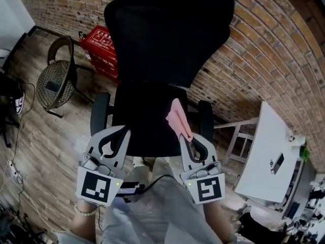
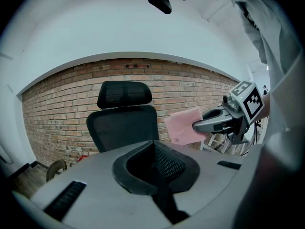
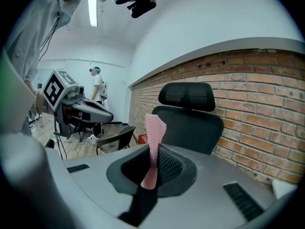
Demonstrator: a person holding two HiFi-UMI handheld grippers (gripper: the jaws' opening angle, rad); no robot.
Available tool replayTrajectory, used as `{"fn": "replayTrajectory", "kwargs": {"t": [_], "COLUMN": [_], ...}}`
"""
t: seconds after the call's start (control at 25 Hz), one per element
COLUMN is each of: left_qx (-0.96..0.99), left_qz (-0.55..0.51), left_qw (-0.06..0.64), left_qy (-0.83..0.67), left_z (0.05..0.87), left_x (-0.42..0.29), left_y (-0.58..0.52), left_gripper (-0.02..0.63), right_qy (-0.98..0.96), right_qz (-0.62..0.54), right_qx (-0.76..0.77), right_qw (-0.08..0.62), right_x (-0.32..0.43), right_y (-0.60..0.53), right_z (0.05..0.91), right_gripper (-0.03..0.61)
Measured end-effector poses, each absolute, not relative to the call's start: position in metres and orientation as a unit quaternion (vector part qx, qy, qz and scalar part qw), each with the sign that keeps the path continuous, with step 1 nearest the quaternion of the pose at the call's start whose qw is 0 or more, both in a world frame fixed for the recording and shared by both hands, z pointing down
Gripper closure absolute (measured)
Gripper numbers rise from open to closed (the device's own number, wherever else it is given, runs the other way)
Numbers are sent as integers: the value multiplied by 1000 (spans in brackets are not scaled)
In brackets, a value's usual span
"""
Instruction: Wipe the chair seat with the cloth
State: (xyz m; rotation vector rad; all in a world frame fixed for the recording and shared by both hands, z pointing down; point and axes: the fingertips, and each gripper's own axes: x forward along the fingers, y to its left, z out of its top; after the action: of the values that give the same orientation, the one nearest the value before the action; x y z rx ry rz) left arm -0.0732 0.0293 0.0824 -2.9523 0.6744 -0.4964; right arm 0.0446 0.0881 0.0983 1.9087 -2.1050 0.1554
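While the black office chair [image 1: 167, 44] stands before you, wiping looks not yet begun. Your right hand-held gripper [image 1: 187, 138] grasps the pink cloth [image 1: 177, 117] over the right of the chair seat [image 1: 142, 121]. The left hand-held gripper [image 1: 123, 132] is clenched and empty. Next, lower the cloth flat onto the seat.

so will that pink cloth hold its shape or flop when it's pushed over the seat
Probably floppy: the pink cloth curls over at its top above the tongs of the right gripper, which is shut on it. Likely light, since one pinched edge carries it. Its knitted-looking surface should drag rather than slide on the chair seat.
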Motion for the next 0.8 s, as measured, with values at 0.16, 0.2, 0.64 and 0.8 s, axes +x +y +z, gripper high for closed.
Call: {"fn": "replayTrajectory", "kwargs": {"t": [0.16, 0.2, 0.64, 0.8], "left_qx": [-957, -955, -940, -932], "left_qz": [-169, -171, -184, -194], "left_qw": [35, 34, 27, 17], "left_qy": [234, 238, 285, 306], "left_z": [89, 91, 130, 156], "left_x": [-75, -75, -70, -75], "left_y": [21, 19, -5, -18], "left_gripper": [595, 595, 595, 595], "right_qy": [-747, -752, -796, -812], "right_qz": [69, 76, 82, 83], "right_qx": [644, 637, 571, 544], "right_qw": [151, 153, 183, 194], "right_x": [46, 46, 47, 43], "right_y": [75, 72, 35, 13], "right_z": [112, 116, 173, 201], "right_gripper": [523, 523, 523, 523]}}
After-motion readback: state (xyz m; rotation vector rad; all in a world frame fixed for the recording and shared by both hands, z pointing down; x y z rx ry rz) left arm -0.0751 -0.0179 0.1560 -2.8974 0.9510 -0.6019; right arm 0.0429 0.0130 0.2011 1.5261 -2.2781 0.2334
